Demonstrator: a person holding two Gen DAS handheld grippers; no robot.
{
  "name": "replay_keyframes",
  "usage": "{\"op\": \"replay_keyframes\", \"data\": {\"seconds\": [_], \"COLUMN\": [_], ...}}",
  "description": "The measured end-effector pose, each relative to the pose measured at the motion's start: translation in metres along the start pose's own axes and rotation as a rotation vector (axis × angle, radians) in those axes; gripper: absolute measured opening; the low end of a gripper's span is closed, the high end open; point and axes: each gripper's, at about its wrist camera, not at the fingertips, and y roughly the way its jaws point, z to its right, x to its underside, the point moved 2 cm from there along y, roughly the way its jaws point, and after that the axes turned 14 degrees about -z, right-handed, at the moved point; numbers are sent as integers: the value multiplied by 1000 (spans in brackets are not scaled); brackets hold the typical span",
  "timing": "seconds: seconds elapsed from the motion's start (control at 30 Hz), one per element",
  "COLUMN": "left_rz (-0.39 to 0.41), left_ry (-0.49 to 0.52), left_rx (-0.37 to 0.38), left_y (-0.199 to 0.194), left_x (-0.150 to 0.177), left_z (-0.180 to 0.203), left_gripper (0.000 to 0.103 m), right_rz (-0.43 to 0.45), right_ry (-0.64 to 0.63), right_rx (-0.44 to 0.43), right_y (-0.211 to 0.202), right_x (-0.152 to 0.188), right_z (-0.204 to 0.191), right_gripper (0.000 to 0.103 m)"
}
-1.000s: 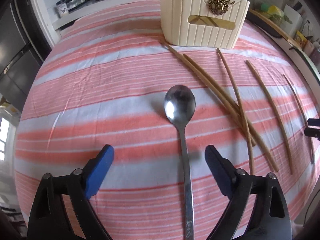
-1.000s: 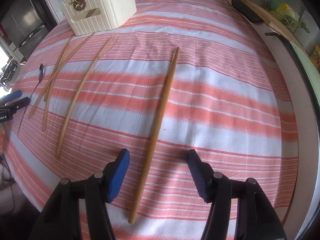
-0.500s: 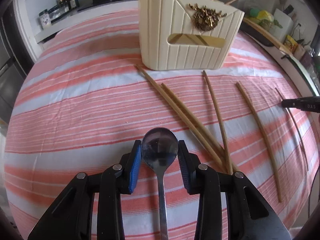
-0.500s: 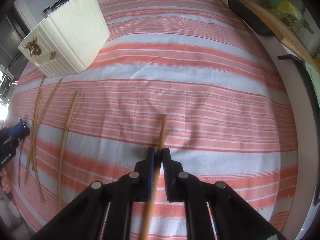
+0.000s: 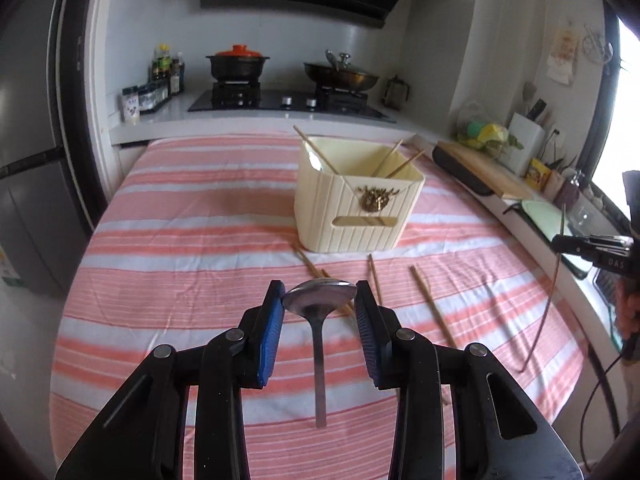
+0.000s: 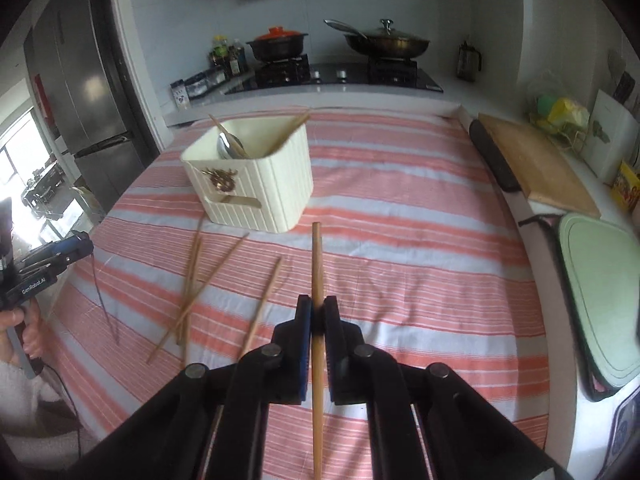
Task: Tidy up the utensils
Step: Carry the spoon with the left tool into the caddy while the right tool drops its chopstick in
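Kitchen counters and a black gas hob (image 6: 336, 76) run along the far wall, and nearer me a table wears a pink-and-white striped cloth (image 5: 192, 248). At about twelve o'clock on it stands a cream ribbed plastic utensil holder (image 5: 356, 204) with a brass ornament on its front; a spoon bowl and a few chopstick ends poke out of its top. Loose wooden chopsticks (image 6: 192, 280) lie scattered on the cloth just in front of the holder, toward seven o'clock from it in the right wrist view.

Up off the cloth, the left gripper (image 5: 320, 312) has its blue pads clenched on the bowl of a shiny metal spoon (image 5: 320, 300), handle hanging down toward six o'clock. The right gripper (image 6: 318, 316) is clamped tight around a single long wooden chopstick (image 6: 317, 264), whose tip points to twelve o'clock, toward the holder.
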Motion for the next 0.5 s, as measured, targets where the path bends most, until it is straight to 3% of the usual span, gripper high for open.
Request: {"op": "replay_keyframes", "data": {"seconds": [0.27, 0.5], "left_rz": [45, 68], "left_ry": [-23, -36], "left_rx": [36, 90], "left_y": [-24, -48], "left_x": [-21, -73], "left_z": [-3, -9], "left_gripper": [35, 35], "right_rz": [121, 194], "right_ry": [-22, -4], "right_rx": [27, -6], "right_y": [-32, -51], "right_x": [-15, -70], "right_z": [-21, -27], "right_gripper": [6, 6]}}
